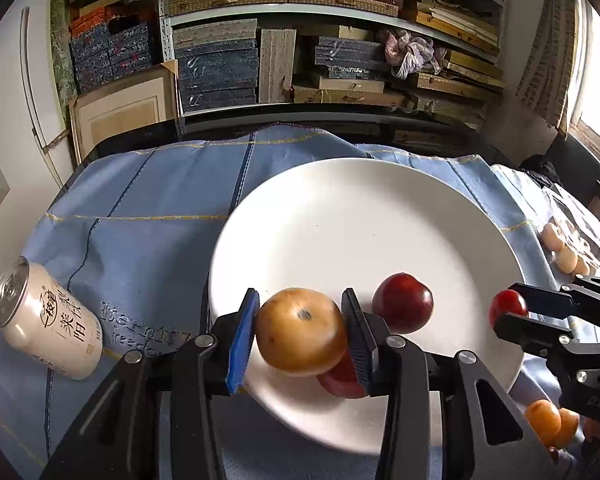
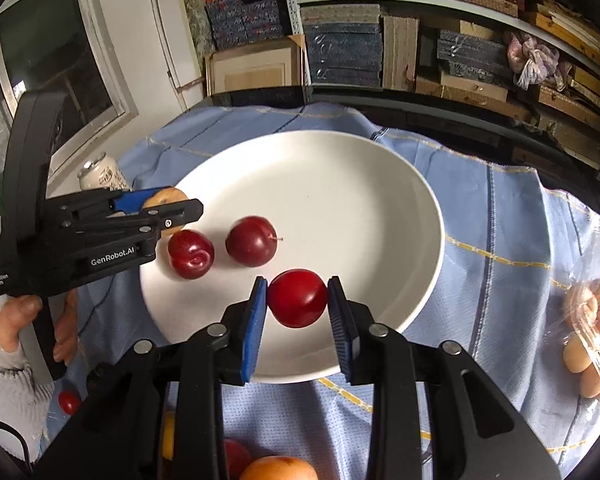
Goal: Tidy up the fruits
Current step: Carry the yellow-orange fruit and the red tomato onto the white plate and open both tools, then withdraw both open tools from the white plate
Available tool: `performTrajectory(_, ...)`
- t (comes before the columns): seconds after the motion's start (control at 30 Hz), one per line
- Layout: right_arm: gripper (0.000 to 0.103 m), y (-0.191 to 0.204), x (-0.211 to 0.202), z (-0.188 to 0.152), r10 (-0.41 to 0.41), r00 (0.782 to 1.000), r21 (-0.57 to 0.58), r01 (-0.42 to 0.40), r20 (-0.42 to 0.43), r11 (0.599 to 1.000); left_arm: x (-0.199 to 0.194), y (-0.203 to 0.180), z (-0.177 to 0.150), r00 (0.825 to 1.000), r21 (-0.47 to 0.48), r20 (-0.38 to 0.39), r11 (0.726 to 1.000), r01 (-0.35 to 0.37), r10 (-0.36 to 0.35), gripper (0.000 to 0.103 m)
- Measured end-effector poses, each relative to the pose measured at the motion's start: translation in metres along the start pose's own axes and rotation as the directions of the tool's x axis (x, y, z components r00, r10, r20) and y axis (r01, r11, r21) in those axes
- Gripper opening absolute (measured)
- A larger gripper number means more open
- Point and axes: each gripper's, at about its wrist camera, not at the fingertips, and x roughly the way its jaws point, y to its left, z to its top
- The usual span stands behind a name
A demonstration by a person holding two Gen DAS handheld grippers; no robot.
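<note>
- Fruit is clamped in both tongs: left tongs grip a tan round fruit over the plate at its 7 o'clock; right tongs pinch a red plum over the 6 o'clock rim.
- Lower each close to the plate before releasing, since round fruit rolls.
- Two dark plums lie at 8 o'clock; set down clear of them.
- Farther off, a can stands on the surface at 9 o'clock; bagged fruit at 3 o'clock.
</note>
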Motion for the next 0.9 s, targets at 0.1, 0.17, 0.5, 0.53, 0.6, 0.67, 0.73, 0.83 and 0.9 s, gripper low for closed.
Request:
performTrajectory(0.1, 0.030, -0.002, 0.002, -0.001, -0.001, 1.000, 0.004, 0.001, -0.007, 1.000, 0.000, 0.000, -0.002, 1.000, 0.000, 0.011, 1.000, -0.014, 0.014, 0.063)
performTrajectory(0.17, 0.031, -0.006, 0.003, -0.001, 0.000, 1.000, 0.011, 0.000, -0.004, 1.000, 0.000, 0.002, -0.002, 1.000, -0.002, 0.019, 1.000, -0.024, 0.024, 0.070)
performTrajectory(0.5, 0.058, -0.002, -0.066, 0.009, 0.042, 0.981, 0.057, -0.053, 0.190, 0.997, -0.038, 0.007, 0.002, 0.993, -0.020, 0.101, 0.998, -0.057, 0.059, 0.088)
performTrajectory(0.53, 0.069, 0.002, -0.084, 0.008, 0.047, 0.970, 0.056, -0.062, 0.239, 0.997, -0.050, 0.007, 0.001, 0.990, -0.027, 0.128, 0.998, -0.061, 0.064, 0.091)
performTrajectory(0.6, 0.077, 0.010, -0.115, 0.003, 0.051, 0.949, 0.039, -0.067, 0.312, 0.997, -0.070, 0.007, -0.004, 0.984, -0.036, 0.159, 0.997, -0.069, 0.074, 0.097)
performTrajectory(0.67, 0.078, 0.019, -0.139, -0.007, 0.069, 0.935, 0.017, -0.080, 0.348, 0.997, -0.089, 0.005, -0.017, 0.985, -0.020, 0.158, 0.997, -0.070, 0.073, 0.097)
performTrajectory(0.73, 0.085, 0.025, -0.154, -0.019, 0.072, 0.929, 0.013, -0.083, 0.364, 0.996, -0.105, 0.002, -0.032, 0.983, 0.019, 0.154, 0.995, -0.101, 0.097, 0.097)
performTrajectory(0.83, 0.091, 0.029, -0.172, -0.046, 0.061, 0.926, -0.001, -0.066, 0.373, 0.998, -0.131, 0.002, -0.069, 0.978, 0.062, 0.152, 0.986, -0.152, 0.141, 0.097)
performTrajectory(0.9, 0.094, 0.026, -0.179, -0.070, 0.028, 0.922, 0.005, -0.033, 0.386, 0.999, -0.146, 0.004, -0.099, 0.979, 0.073, 0.149, 0.985, -0.155, 0.143, 0.098)
